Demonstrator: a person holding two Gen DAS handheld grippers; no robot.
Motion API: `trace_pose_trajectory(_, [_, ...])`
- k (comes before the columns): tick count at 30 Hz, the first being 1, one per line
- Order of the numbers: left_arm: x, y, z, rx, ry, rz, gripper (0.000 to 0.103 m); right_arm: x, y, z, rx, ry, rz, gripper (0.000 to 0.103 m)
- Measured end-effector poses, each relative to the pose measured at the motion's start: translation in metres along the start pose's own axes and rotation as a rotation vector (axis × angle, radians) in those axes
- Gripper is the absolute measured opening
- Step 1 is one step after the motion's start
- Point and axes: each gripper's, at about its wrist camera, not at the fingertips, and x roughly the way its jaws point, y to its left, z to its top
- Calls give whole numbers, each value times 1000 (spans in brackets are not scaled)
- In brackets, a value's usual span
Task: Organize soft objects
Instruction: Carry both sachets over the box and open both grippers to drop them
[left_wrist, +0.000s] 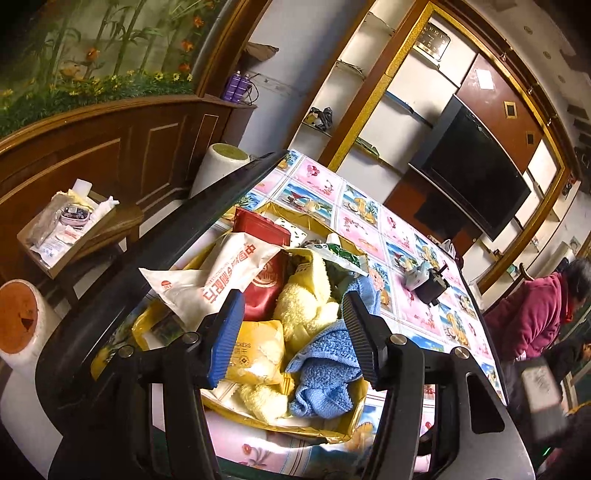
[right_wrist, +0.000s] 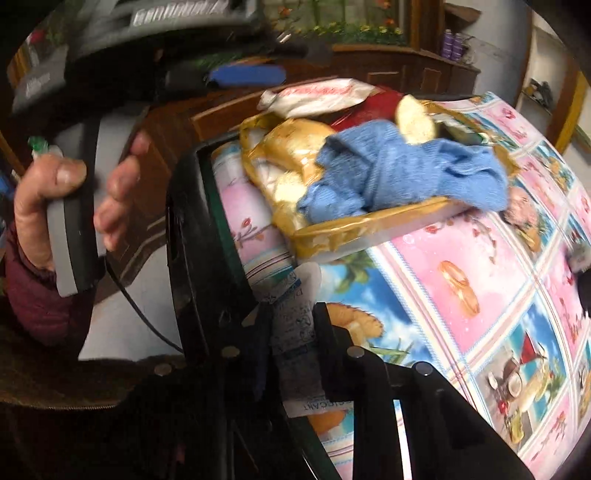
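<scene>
A gold tray on the flowery tablecloth holds a blue towel, a pale yellow fluffy cloth, a yellow cracker packet, a red pouch and a white bag with red print. My left gripper hovers open just above this pile, its pads apart from the cloth. In the right wrist view, my right gripper is shut on a white sachet with blue print near the table's edge, short of the tray and the blue towel.
A person in a maroon jacket stands at the table's far right. A black gadget sits mid-table. A side table carries a box of packets. A white roll stands beside the table. A hand grips the left tool.
</scene>
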Motion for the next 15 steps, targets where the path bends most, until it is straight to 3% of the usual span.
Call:
trace_pose_trajectory(4, [-2, 9, 1, -20, -7, 4, 56, -21, -13, 16, 76, -73, 6, 20])
trace_pose_trajectory(10, [-7, 21, 2, -57, -25, 16, 56, -44, -44, 80, 202, -230, -1, 20])
trace_pose_trajectory(15, [-8, 24, 1, -43, -26, 65, 56, -23, -68, 131, 252, -240, -26, 21])
